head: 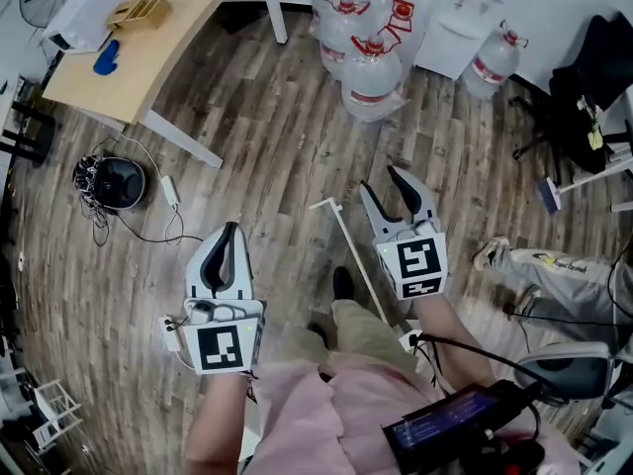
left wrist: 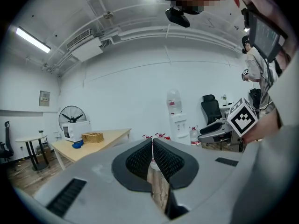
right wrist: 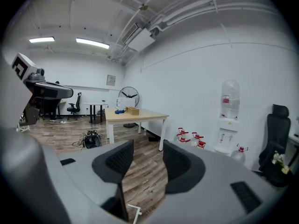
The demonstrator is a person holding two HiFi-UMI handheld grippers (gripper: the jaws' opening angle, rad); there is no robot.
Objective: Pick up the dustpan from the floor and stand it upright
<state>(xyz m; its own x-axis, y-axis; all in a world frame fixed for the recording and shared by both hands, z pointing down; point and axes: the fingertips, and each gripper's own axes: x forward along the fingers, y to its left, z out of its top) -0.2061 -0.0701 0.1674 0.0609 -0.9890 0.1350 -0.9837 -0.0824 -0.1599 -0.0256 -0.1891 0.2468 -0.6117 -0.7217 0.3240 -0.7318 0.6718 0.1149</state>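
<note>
A thin white handle [head: 354, 260] with a short crossbar at its far end slants over the wooden floor between my two grippers. Its near end runs behind my leg and right arm, and no pan shows there. The crossbar end [right wrist: 134, 212] also shows low between the right jaws, below them. My right gripper [head: 384, 184] is open and empty, just right of the handle's far end. My left gripper [head: 231, 230] hangs to the handle's left with its jaws pressed together on nothing. In the left gripper view the left gripper [left wrist: 153, 146] points level across the room.
Several big water jugs [head: 364, 43] stand ahead beside a water dispenser [head: 463, 13]. A wooden desk [head: 148, 38] is at the far left, with a round black device and cables [head: 119, 181] on the floor near it. Another person's leg [head: 554, 270] and a chair base are at the right.
</note>
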